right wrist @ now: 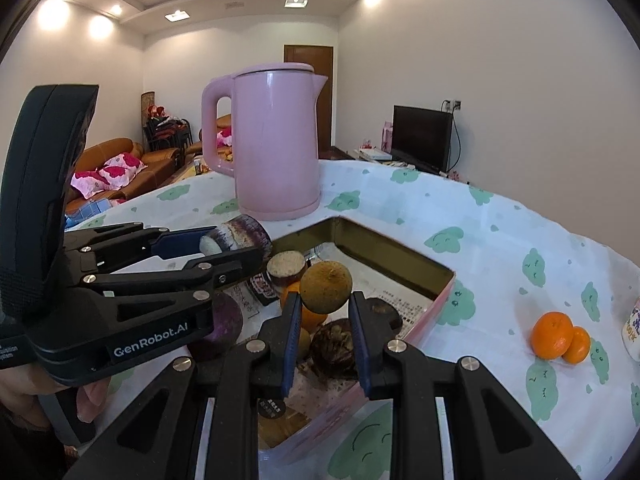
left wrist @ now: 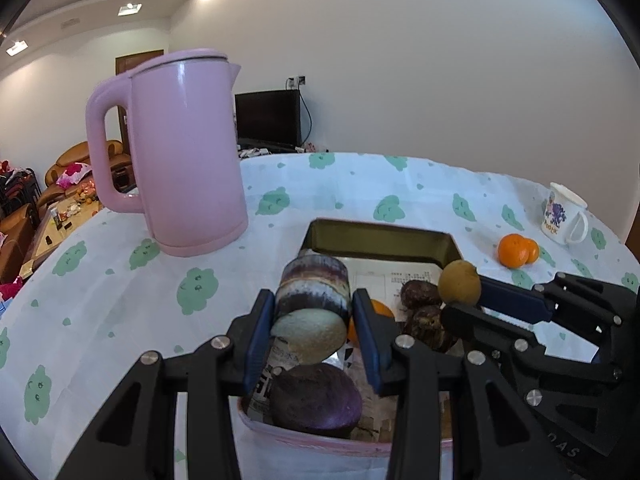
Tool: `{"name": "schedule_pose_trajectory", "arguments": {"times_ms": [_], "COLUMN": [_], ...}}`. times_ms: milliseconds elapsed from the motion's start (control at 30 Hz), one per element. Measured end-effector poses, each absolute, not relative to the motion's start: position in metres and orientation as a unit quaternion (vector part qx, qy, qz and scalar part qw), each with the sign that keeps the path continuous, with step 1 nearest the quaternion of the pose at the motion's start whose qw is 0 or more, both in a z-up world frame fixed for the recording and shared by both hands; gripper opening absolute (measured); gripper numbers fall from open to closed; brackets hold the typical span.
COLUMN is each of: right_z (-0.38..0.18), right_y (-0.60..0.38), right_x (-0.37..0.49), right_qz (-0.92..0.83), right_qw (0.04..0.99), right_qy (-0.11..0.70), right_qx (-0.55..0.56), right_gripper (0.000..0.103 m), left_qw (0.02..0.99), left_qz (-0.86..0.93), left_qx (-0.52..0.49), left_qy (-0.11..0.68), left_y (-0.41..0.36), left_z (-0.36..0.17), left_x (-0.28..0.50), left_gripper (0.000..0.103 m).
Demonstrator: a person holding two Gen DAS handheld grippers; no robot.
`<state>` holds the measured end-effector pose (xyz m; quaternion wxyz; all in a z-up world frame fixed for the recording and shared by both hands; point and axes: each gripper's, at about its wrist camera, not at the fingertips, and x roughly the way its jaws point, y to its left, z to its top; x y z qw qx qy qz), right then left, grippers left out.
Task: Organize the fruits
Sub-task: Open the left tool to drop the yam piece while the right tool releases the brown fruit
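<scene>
My left gripper (left wrist: pixel 312 312) is shut on a purple-skinned cut piece of fruit with a pale end (left wrist: pixel 312 300) and holds it above the pink rectangular tin (left wrist: pixel 384 236). It also shows in the right wrist view (right wrist: pixel 236 236). My right gripper (right wrist: pixel 325 300) is shut on a round brownish-green fruit (right wrist: pixel 326 286), over the tin (right wrist: pixel 444 292); it shows in the left wrist view (left wrist: pixel 459 283) too. Inside the tin lie dark brown fruits (left wrist: pixel 420 294), an orange (left wrist: pixel 380 308) and a purple cut piece (left wrist: pixel 316 398). Two oranges (right wrist: pixel 560 336) lie on the tablecloth to the right.
A tall pink kettle (left wrist: pixel 184 152) stands on the table behind and left of the tin. A white printed mug (left wrist: pixel 562 214) stands at the far right near the two oranges (left wrist: pixel 518 250). The table's edge curves behind the kettle.
</scene>
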<state>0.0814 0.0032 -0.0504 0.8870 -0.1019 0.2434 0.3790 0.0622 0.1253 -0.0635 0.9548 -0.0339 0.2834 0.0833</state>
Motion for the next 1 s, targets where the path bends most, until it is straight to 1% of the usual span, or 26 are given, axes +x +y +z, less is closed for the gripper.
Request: {"name": "schedule_pose_trajectory", "arguments": {"times_ms": [200,400,500,600,633,700,733,767,800,833,867,1000], "right_z": [-0.056,-0.059,-0.059,-0.058,-0.058,-0.059,-0.058,-0.058,-0.058,-0.057,-0.056,-0.05], "right_y": [0.009,0.011,0.011,0.009,0.009,0.008,0.006,0.005,0.004,0.003,0.002,-0.01], "right_x": [0.084,0.083,0.083,0.083,0.083,0.083,0.083,0.083,0.082,0.081,0.08,0.08], "right_qz": [0.388,0.394,0.395,0.4,0.402,0.404,0.405,0.406,0.407,0.407,0.404,0.393], "right_qw": [0.874,0.868,0.868,0.866,0.865,0.863,0.863,0.863,0.864,0.865,0.866,0.874], "right_qy": [0.268,0.277,0.277,0.279,0.28,0.283,0.283,0.282,0.281,0.278,0.276,0.268], "right_qx": [-0.114,-0.119,-0.117,-0.112,-0.111,-0.108,-0.105,-0.102,-0.101,-0.099,-0.101,-0.103], "right_gripper": [0.026,0.026,0.026,0.027,0.028,0.037,0.041,0.049,0.054,0.054,0.054,0.054], "left_qw": [0.952,0.952,0.952,0.953,0.953,0.953,0.954,0.955,0.955,0.956,0.957,0.96], "left_qz": [0.086,0.09,0.091,0.09,0.091,0.101,0.101,0.101,0.106,0.112,0.114,0.11], "left_qx": [-0.031,-0.024,-0.021,-0.016,-0.015,-0.012,-0.012,-0.015,-0.015,-0.015,-0.017,-0.024], "left_qy": [0.292,0.292,0.292,0.29,0.289,0.284,0.282,0.279,0.276,0.271,0.266,0.256], "left_y": [0.125,0.123,0.122,0.119,0.118,0.119,0.12,0.121,0.121,0.121,0.12,0.114], "left_z": [-0.066,-0.066,-0.067,-0.066,-0.065,-0.062,-0.061,-0.058,-0.057,-0.055,-0.053,-0.045], "left_x": [0.063,0.063,0.061,0.058,0.057,0.056,0.055,0.053,0.051,0.05,0.048,0.047], "left_gripper": [0.042,0.042,0.046,0.046,0.049,0.053,0.06,0.071,0.075,0.082,0.086,0.087]}}
